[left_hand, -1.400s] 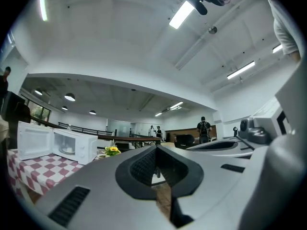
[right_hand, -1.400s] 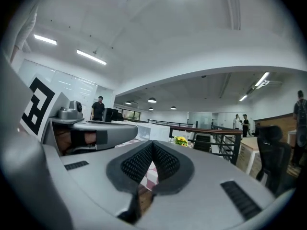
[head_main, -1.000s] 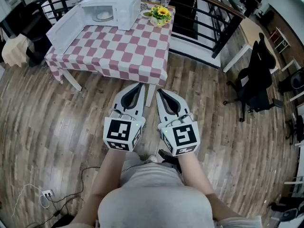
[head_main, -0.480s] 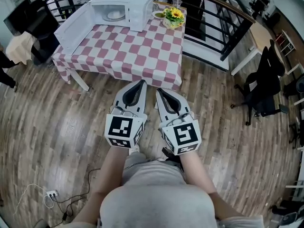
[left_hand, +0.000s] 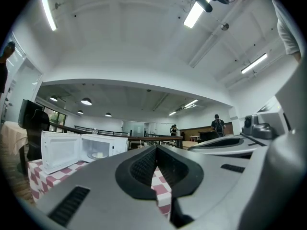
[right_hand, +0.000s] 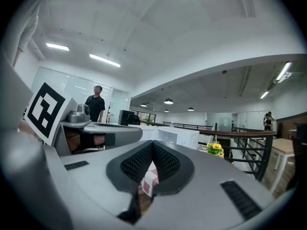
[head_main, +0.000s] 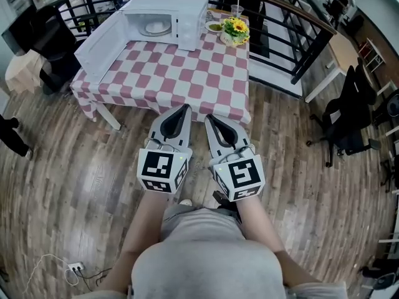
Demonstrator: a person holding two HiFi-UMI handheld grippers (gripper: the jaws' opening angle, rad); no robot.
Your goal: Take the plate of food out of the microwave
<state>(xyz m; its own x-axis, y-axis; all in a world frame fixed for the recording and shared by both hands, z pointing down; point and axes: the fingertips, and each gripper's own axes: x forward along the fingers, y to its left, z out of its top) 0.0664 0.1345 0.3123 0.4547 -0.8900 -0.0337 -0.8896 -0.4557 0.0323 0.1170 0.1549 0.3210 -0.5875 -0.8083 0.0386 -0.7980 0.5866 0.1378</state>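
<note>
A round white plate (head_main: 154,27) is seen inside the boxy, open-doored white microwave (head_main: 168,4); short of it, the left gripper (head_main: 185,108) and right gripper (head_main: 209,118) are held pressed together.

No words, brands or numbers can be read anywhere. The gripper cubes (head_main: 163,172) bear only black-and-white square patterns.

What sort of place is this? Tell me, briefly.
Probably an open-plan office or lab, staged as a dining corner: a microwave on a checked table, an office chair, a black railing alongside.
</note>
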